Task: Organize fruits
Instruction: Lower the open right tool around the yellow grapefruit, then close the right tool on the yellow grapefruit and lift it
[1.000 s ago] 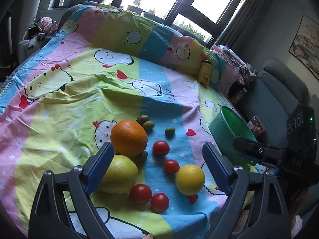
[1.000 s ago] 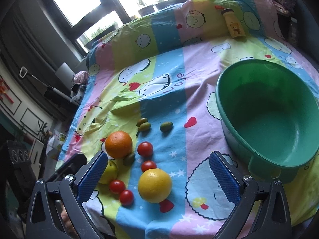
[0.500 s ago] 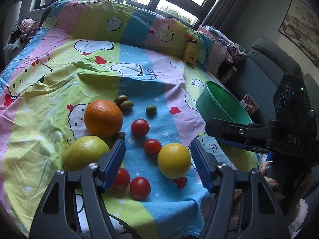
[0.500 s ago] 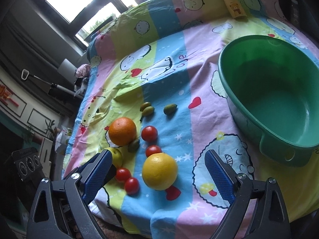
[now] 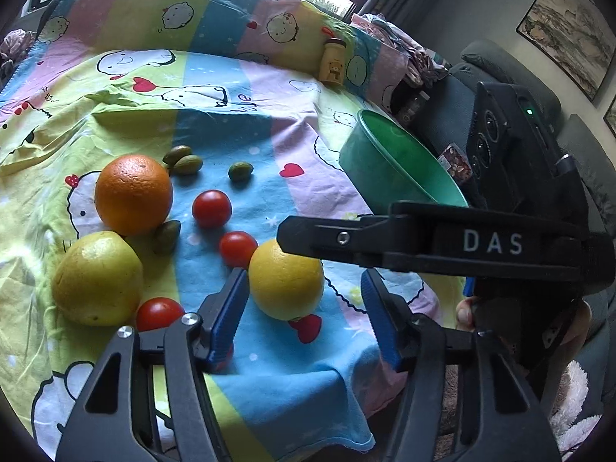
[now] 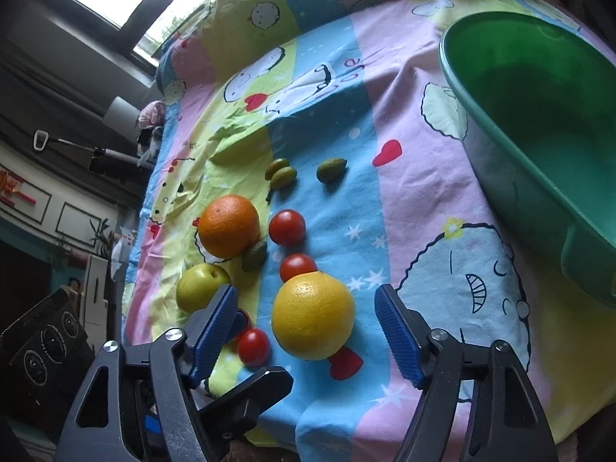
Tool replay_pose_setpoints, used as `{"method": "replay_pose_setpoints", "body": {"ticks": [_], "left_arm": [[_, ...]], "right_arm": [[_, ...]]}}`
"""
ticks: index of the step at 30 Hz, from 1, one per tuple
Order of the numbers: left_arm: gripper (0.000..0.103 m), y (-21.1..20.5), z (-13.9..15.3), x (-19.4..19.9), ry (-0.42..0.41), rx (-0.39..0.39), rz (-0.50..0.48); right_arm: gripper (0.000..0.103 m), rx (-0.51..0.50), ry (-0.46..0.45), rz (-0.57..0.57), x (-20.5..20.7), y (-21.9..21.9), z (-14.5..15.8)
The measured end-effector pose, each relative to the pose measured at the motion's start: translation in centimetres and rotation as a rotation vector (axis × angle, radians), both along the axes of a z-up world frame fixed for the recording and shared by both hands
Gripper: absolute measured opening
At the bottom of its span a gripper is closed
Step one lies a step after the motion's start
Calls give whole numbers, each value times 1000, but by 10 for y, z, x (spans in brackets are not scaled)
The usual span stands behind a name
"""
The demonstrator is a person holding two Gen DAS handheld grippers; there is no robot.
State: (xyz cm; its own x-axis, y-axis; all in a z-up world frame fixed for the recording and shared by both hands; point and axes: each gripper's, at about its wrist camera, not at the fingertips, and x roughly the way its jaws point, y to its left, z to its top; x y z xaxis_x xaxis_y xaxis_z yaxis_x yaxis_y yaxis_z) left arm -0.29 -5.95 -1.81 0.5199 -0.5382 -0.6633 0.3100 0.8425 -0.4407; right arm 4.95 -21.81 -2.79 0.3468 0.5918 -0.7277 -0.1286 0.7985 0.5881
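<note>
Your right gripper (image 6: 304,319) and left gripper (image 5: 304,300) are both closing around the yellow grapefruit (image 6: 312,315), low in the frame's centre on the cartoon bedsheet (image 6: 385,200); no pad touches it yet. The green basin (image 6: 539,123) sits upper right.

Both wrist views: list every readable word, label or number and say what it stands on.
"DAS": white letters on the right gripper, seen in the left wrist view.
"e" and nearby handwritten letters on the bedsheet: not clearly readable.
Small yellow bottle: bear picture, no readable text.
Red wall sign: blurred.
</note>
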Motion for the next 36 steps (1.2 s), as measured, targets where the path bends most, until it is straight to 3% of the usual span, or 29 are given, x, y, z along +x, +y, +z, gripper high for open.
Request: {"method": "replay_pose_setpoints", "body": {"ticks": [4, 18, 26, 36], "left_arm": [[50, -5, -5, 3, 20, 18, -2], [50, -5, -10, 7, 30, 18, 16], [50, -3, -14, 10, 41, 28, 38], [41, 2, -15, 12, 51, 24, 63]], "right_arm": [[70, 37, 43, 6, 3, -1, -9], [70, 30, 78, 30, 8, 13, -23], [63, 21, 83, 44, 9, 19, -26], [58, -9, 76, 34, 11, 20, -25]]}}
